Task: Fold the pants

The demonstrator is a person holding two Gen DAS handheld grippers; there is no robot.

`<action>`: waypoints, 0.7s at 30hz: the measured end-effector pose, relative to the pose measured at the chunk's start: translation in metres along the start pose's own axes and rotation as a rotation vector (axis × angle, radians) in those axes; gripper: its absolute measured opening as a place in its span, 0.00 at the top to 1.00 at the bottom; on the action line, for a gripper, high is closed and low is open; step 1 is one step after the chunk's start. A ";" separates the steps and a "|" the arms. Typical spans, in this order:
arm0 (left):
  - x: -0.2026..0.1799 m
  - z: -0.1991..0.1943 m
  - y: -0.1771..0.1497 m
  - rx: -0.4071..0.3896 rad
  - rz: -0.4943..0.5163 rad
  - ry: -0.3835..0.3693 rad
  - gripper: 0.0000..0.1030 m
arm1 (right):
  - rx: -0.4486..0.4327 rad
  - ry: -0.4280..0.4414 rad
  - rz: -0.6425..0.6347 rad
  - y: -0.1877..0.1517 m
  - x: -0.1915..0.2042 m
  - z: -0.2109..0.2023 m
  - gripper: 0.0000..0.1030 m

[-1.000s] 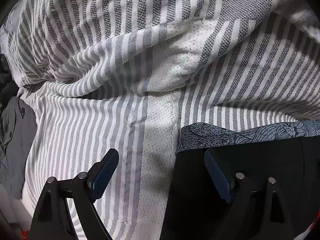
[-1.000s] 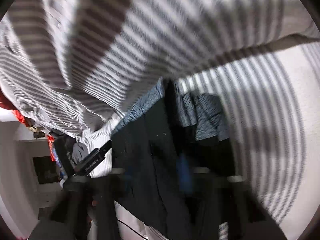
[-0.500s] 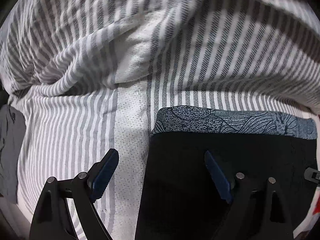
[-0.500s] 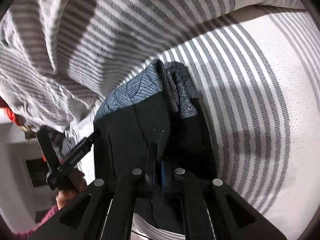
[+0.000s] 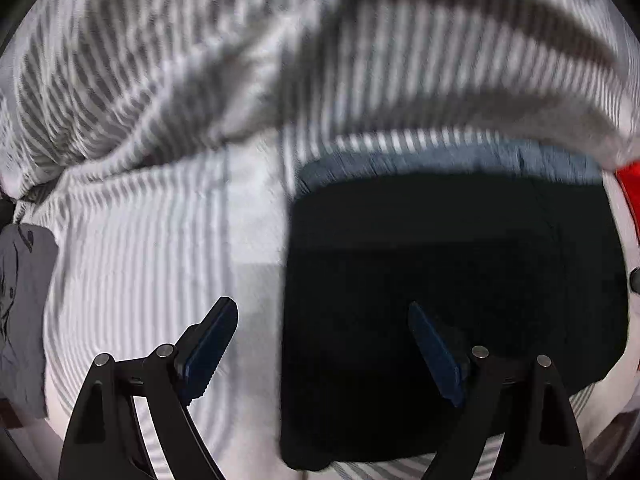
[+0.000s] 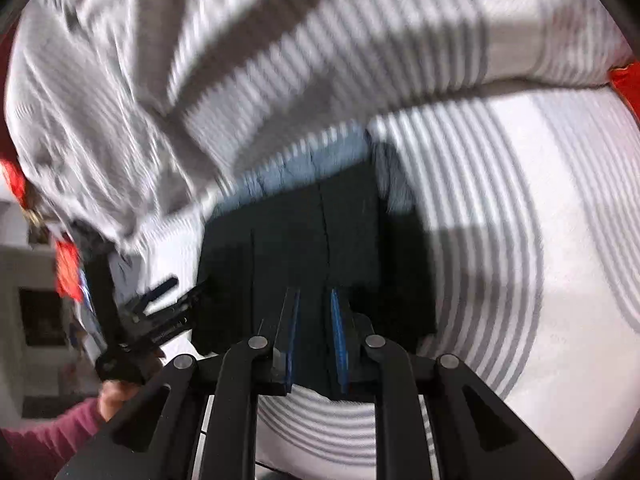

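Releasing cleanly is the step in hand, by my judgement: the pants [image 6: 304, 240] lie as a dark folded block on the striped bedcover [image 6: 500, 240], centre of the right wrist view, with a blue-grey patterned band along their upper edge. The right gripper [image 6: 314, 340] has just been opening; its blue pads stand a narrow gap apart, and dark cloth shows through that gap, though whether a pad touches it cannot be told. To do this well, the pads should part fully before the hand lifts away, so no layer is dragged up and the fold undone. The band's right end looks bunched and may need smoothing.

The left gripper [image 5: 324, 352] is spread wide and holds nothing; in its own view it straddles the block's left edge [image 5: 288, 280], one finger over bedcover, the other over pants [image 5: 460, 260]. Both grippers point steeply down. At lower left of the right wrist view a hand [image 6: 116, 396] in a pink sleeve holds the left gripper.
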State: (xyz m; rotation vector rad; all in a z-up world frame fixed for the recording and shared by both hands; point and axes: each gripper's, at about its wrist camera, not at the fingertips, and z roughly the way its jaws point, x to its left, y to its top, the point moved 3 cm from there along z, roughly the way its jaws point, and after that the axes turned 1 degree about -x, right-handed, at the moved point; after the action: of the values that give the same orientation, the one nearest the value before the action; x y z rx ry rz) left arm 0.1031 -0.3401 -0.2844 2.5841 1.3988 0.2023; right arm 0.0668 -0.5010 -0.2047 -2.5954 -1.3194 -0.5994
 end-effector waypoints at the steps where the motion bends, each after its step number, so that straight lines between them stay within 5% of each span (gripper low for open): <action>1: -0.002 0.000 -0.002 -0.011 -0.020 0.005 0.14 | 0.009 -0.026 -0.004 -0.002 -0.001 0.006 0.83; 5: -0.001 0.002 0.003 -0.003 -0.053 -0.025 0.14 | -0.045 -0.091 0.053 -0.002 -0.014 0.002 0.82; 6: 0.000 0.003 0.003 -0.002 -0.055 -0.029 0.14 | -0.070 -0.123 0.057 -0.001 -0.019 -0.005 0.73; 7: 0.001 0.003 0.003 -0.002 -0.055 -0.034 0.14 | -0.086 -0.140 0.062 -0.002 -0.023 -0.011 0.52; 9: 0.001 0.003 0.004 -0.001 -0.052 -0.035 0.14 | -0.090 -0.111 0.100 -0.009 -0.035 -0.020 0.32; 18: 0.000 0.006 0.001 -0.007 -0.071 -0.032 0.12 | 0.002 0.187 0.358 -0.068 -0.058 0.011 0.33; 21: 0.001 0.008 0.002 -0.003 -0.072 -0.021 0.10 | -0.017 0.250 0.441 -0.061 -0.062 0.024 0.66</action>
State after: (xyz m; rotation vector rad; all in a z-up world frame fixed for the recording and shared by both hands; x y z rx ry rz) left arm 0.1074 -0.3415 -0.2917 2.5214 1.4795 0.1664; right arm -0.0079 -0.5023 -0.2548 -2.5945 -0.6418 -0.8152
